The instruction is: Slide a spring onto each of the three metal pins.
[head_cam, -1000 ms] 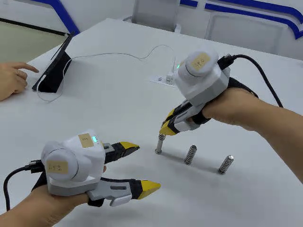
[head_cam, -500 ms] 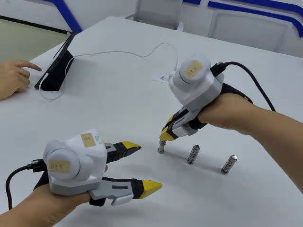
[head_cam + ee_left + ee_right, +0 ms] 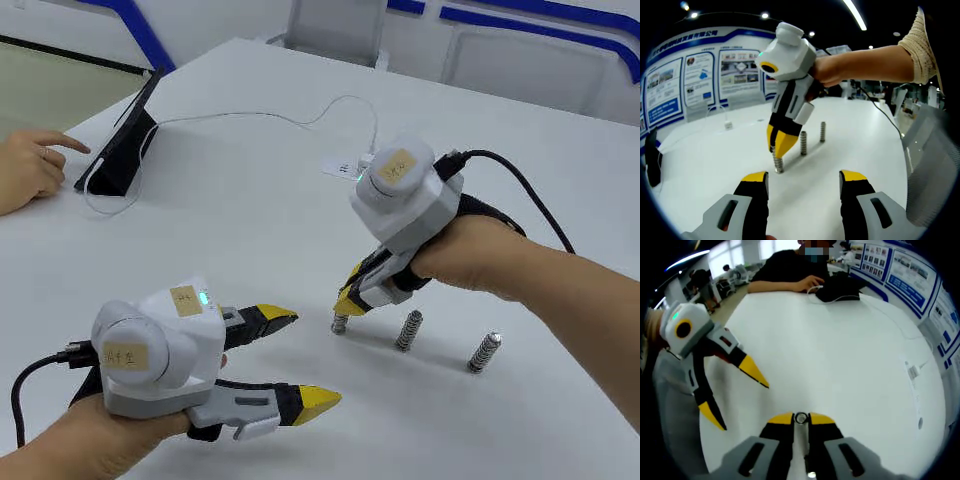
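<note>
Last spring [image 3: 777, 162] going onto the third pin [image 3: 339, 325]

The right hand-held gripper [image 3: 350, 303] is pinched shut on the spring, right on top of the third pin. Just past that pin, the middle pin [image 3: 408, 330] and the far pin [image 3: 483, 352] already wear springs. The left hand-held gripper [image 3: 308, 358] waits near the third pin, jaws wide open. Next, I think, it should push down, let go, and lift straight up.

We note that in the head view the tips of the right gripper [image 3: 347, 303] cover the top of the leftmost spring [image 3: 340, 323], so we cannot tell how far down it is seated. In the right gripper view that spring appears end-on as a ring, its length hidden. A hand [image 3: 25, 170] is cut off at the head view's left edge.
</note>
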Tool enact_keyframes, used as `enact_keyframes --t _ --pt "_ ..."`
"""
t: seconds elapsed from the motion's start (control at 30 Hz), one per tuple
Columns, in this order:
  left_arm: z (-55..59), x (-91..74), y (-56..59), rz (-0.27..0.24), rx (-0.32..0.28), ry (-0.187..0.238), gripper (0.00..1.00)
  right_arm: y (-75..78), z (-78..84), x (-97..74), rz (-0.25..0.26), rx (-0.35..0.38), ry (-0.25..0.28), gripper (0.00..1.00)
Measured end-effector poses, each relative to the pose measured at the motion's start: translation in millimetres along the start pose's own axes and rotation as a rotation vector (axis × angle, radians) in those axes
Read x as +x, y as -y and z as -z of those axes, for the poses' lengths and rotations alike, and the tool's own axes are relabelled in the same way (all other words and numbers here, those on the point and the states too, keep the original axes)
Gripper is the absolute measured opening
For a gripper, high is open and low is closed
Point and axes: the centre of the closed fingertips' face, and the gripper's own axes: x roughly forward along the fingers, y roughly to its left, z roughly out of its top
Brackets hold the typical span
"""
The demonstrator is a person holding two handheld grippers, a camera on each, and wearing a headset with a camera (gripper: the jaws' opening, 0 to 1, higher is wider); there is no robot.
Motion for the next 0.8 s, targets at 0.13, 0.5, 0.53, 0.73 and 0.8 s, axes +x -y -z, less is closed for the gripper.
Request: enact_keyframes --t 0.13,0.5,0.53,0.73,0.8 --pt "-1.0 -0.4 0.7 0.002 0.002 0.001 0.57 -2.0 2.0 2.2 -0.004 0.003 -0.007 0.12" --pt "0.2 0.4 0.0 0.001 -0.001 -0.001 0.57 -2.2 7.1 12.2 -0.009 0.002 -0.016 0.12" --pt "0.6 0.4 -0.1 0.001 -0.002 -0.003 0.57 -2.0 7.3 12.7 -0.008 0.000 -0.016 0.12" --pt "1.4 0.6 -0.8 -0.002 -0.003 -0.002 0.58 -1.3 7.6 14.3 -0.006 -0.005 -0.011 0.13" --pt "1.2 0.6 -1.1 -0.004 -0.002 -0.002 0.58 -1.6 7.7 14.7 -0.007 -0.003 -0.008 0.14"
